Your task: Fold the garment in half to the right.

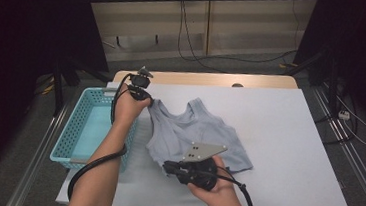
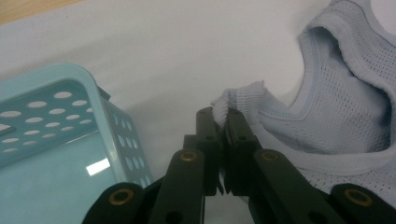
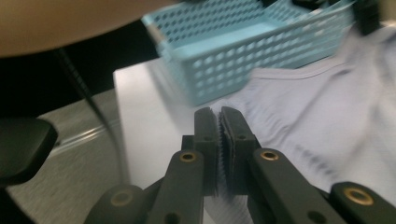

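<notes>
A pale blue mesh tank top (image 1: 193, 134) lies crumpled on the white table cover (image 1: 283, 142). My left gripper (image 1: 148, 100) is at the top's left shoulder strap, beside the basket. In the left gripper view that gripper (image 2: 219, 114) is shut on the end of the strap, with the tank top (image 2: 336, 107) spreading to the right. My right gripper (image 1: 165, 165) is at the lower left hem, under its grey plate. In the right gripper view its jaws (image 3: 219, 114) are shut with thin fabric of the tank top (image 3: 303, 107) caught between them.
A teal perforated basket (image 1: 68, 128) stands at the table's left edge, right beside the top; it also appears as the basket (image 2: 60, 84) and the basket (image 3: 233, 70). A black cable (image 1: 90, 165) trails along the left forearm. The cover's right half is bare.
</notes>
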Available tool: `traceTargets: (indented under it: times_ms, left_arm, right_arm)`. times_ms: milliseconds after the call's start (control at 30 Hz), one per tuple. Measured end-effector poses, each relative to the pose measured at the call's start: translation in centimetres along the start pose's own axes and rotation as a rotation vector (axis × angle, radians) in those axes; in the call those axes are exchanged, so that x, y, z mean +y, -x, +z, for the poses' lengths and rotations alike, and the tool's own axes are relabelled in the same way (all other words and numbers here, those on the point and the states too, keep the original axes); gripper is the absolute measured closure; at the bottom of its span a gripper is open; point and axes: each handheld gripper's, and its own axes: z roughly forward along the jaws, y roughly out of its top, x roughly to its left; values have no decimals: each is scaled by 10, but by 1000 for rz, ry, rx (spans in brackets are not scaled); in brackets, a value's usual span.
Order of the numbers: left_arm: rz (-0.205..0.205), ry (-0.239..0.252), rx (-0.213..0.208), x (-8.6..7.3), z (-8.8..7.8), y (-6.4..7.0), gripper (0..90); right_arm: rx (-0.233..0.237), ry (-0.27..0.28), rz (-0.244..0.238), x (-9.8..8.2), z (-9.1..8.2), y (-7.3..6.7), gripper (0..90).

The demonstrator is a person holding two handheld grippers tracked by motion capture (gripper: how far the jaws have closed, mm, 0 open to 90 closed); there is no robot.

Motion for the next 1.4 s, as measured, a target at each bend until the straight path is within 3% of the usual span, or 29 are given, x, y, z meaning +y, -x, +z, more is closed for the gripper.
traceTargets:
  times_ms: [167, 400, 500, 633, 933, 1000, 1100, 1167, 1233, 1300, 1400]
  left_arm:
    - [7, 2, 2, 8, -2, 4, 862]
    - [17, -11, -8, 23, -1, 15, 863]
    - [33, -4, -18, 30, 0, 21, 862]
    - [40, 7, -36, 38, 1, 30, 862]
    - [78, 37, -67, 49, 6, 49, 845]
    - [74, 56, -83, 50, 6, 52, 838]
    - [102, 85, -108, 52, 6, 56, 826]
    - [105, 112, -115, 52, 5, 59, 799]
    - [114, 169, -104, 53, 4, 61, 708]
    - [116, 188, -113, 54, 2, 63, 676]
    - [124, 228, -112, 55, -2, 64, 551]
  right_arm:
    - [-41, 51, 53, 1, -21, 18, 869]
    - [-130, 75, 77, -7, -48, 33, 871]
    - [-186, 53, 70, -15, -58, 39, 873]
    - [-243, 43, 114, -29, -72, 52, 875]
    - [-309, -18, 183, -58, -81, 70, 877]
    - [-319, -39, 176, -62, -81, 70, 877]
    - [-354, -58, 170, -67, -84, 71, 878]
    - [-373, -69, 189, -72, -87, 73, 878]
    - [-383, -83, 206, -77, -88, 76, 880]
    - [-394, -96, 216, -82, -87, 78, 881]
    - [-405, -119, 234, -87, -84, 83, 881]
